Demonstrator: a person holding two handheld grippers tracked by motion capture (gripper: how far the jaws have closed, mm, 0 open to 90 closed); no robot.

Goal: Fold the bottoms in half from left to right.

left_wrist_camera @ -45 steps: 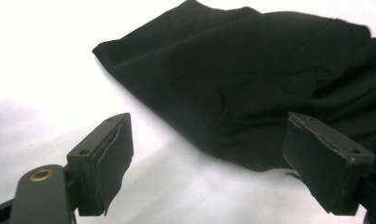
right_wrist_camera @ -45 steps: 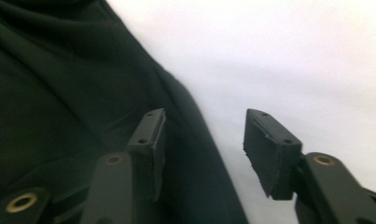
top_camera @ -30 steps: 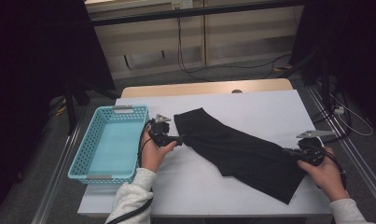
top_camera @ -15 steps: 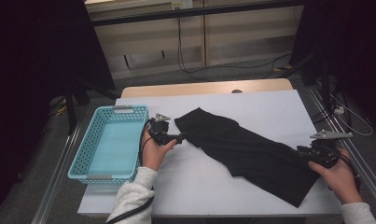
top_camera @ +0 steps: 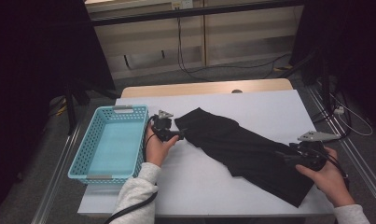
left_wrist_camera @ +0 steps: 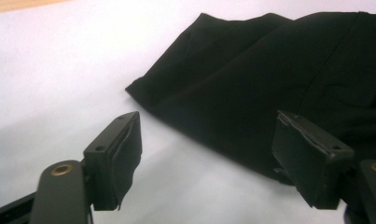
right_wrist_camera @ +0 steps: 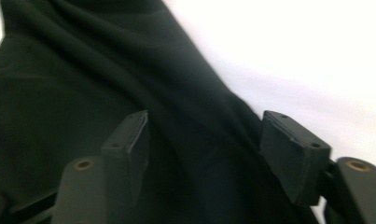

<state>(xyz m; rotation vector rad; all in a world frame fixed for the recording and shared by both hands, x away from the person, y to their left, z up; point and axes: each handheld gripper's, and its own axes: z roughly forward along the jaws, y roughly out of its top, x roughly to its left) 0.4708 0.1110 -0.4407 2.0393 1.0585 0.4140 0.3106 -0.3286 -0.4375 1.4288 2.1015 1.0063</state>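
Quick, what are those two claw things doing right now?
Left gripper: open, empty, at the black cloth's edge.
Right gripper: open, empty, over the cloth.

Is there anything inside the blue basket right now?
No, the blue basket sits beside the black cloth on the table, and the high view shows only its bare light-blue floor.

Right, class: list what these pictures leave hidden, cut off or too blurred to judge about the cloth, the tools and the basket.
- Cloth: what garment it is; folds hide its shape, high view.
- Cloth's far end: cut off by the edge, left gripper view.
- Right tool: whether it touches the cloth; blurred, right gripper view.
- Basket: its label, too small, high view.
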